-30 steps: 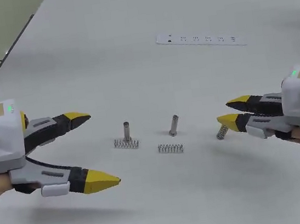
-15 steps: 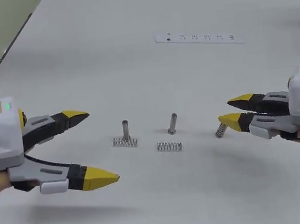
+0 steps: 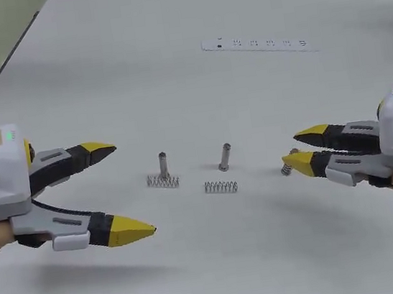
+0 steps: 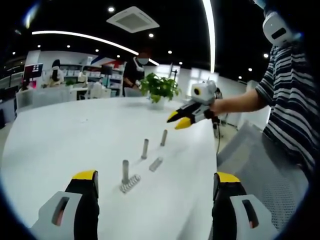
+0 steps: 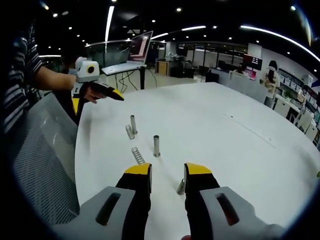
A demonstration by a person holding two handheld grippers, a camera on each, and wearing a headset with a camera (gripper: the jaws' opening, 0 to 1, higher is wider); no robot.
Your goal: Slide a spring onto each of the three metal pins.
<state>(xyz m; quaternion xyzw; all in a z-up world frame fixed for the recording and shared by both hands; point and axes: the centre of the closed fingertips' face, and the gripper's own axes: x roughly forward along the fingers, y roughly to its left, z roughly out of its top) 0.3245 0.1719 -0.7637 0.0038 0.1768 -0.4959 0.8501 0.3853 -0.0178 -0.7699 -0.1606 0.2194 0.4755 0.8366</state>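
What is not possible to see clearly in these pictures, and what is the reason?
- Head view: the lower tip of the right tongs covers most of the third pin, so what sits on it is unclear.
- Head view: the markings on the power strip are too small to read.
- Head view: the left edge cuts off the body of the left tongs.

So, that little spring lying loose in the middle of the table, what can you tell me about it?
The spring is a small coil of bare silvery wire, lying on its side on the white table. It rests just in front of the upright middle pin, close to it but apart, not slid on. Only the table touches it. It lies between the left tool and the right tool, both clear of it.
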